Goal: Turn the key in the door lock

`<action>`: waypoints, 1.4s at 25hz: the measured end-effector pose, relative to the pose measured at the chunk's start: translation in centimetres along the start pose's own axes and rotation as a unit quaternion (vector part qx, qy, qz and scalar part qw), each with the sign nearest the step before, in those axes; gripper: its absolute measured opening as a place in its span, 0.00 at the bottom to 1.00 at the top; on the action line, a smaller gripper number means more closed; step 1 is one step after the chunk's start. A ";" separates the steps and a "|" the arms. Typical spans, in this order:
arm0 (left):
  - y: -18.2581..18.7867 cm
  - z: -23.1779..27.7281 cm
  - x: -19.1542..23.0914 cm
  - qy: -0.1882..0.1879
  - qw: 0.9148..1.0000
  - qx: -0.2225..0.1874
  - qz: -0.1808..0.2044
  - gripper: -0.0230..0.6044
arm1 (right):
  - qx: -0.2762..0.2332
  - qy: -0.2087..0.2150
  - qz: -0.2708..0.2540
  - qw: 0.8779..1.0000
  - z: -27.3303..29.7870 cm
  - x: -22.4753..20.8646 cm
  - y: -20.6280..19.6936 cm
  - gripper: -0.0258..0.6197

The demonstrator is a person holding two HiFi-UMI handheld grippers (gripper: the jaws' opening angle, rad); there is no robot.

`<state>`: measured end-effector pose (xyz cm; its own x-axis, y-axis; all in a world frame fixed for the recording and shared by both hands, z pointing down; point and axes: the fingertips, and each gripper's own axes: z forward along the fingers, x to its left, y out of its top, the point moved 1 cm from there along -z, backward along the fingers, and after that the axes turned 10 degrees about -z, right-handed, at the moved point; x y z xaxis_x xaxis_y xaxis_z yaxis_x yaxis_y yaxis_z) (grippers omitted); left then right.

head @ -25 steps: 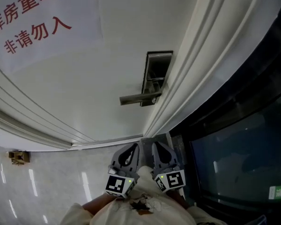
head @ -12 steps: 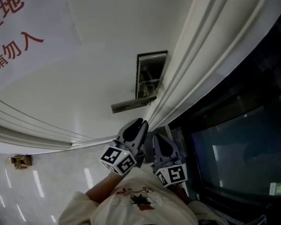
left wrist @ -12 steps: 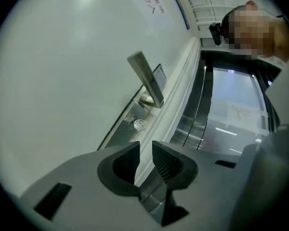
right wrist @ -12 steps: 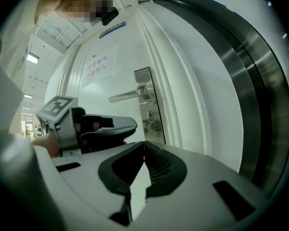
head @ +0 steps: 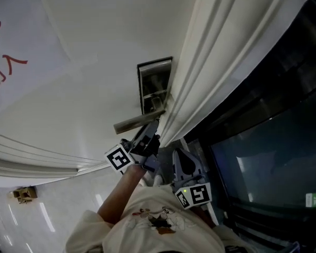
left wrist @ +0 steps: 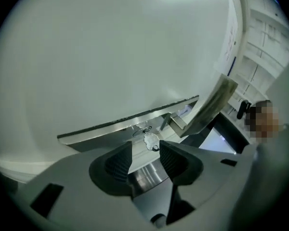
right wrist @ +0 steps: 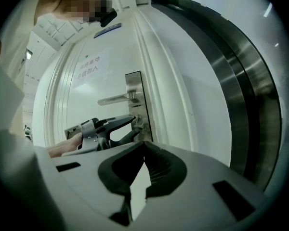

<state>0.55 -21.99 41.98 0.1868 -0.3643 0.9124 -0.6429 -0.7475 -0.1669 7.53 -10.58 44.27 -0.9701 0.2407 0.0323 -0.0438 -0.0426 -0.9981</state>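
A steel lock plate (head: 154, 83) with a lever handle (head: 134, 123) sits at the white door's edge. A small silver key (left wrist: 151, 141) with its ring (left wrist: 143, 128) sticks out of the plate below the handle. My left gripper (head: 151, 133) is up at the plate, below the handle. Its jaws are opening, and the key stands just beyond the pads (left wrist: 119, 162), untouched. The right gripper view shows the left gripper (right wrist: 133, 127) with one finger on either side of the key (right wrist: 138, 121). My right gripper (right wrist: 144, 146) hangs back from the door, its tips together and nothing in them.
The white door frame moulding (head: 210, 62) runs right beside the plate, and a dark glass panel (head: 274, 162) lies further right. A paper notice (head: 10, 62) with red characters hangs on the door. A brass stop (head: 22, 194) sits on the glossy floor.
My left gripper has left its place beside the right one, risen to the lock plate, rolled over and opened its jaws. The right gripper has hardly moved.
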 end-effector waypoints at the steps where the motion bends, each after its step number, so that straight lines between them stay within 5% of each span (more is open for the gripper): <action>1: 0.1 0.3 0.0 -0.015 1.000 0.000 -0.019 0.30 | 0.002 -0.003 0.001 1.000 -0.1 -0.1 -0.1 0.05; 5: 0.1 1.2 -0.5 -0.064 0.995 0.004 -0.079 0.30 | 0.006 -0.010 -0.001 1.000 -0.2 -0.4 -0.2 0.05; 8: 0.1 1.6 -0.8 -0.068 0.995 0.007 -0.073 0.29 | 0.004 -0.014 0.000 1.000 -0.2 -0.6 -0.1 0.05; 16: 0.2 1.7 -1.2 -0.026 1.000 0.006 -0.004 0.22 | 0.004 -0.014 0.002 1.000 -0.2 -0.6 -0.1 0.05; 20: 0.0 1.7 -1.3 0.040 0.996 0.016 0.080 0.22 | 0.004 -0.012 0.006 1.000 -0.3 -0.6 -0.2 0.05; 24: -0.2 1.9 -1.6 0.118 0.967 0.038 0.224 0.22 | 0.003 -0.012 0.011 1.000 -0.5 -0.7 -0.5 0.05; 28: -0.3 2.0 -1.8 0.161 0.935 0.043 0.313 0.22 | 0.005 -0.013 0.019 1.000 -0.7 -0.9 -0.9 0.05; 35: -0.7 2.3 -2.6 0.218 0.844 0.064 0.487 0.21 | 0.001 -0.022 0.025 0.999 -1.2 -1.4 -0.9 0.05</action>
<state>2.27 -21.79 38.85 -0.6921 -0.6222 0.3659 -0.2437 -0.2757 -0.9298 9.24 -9.68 45.10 -0.9808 0.1944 -0.0154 0.0047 -0.0556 -0.9984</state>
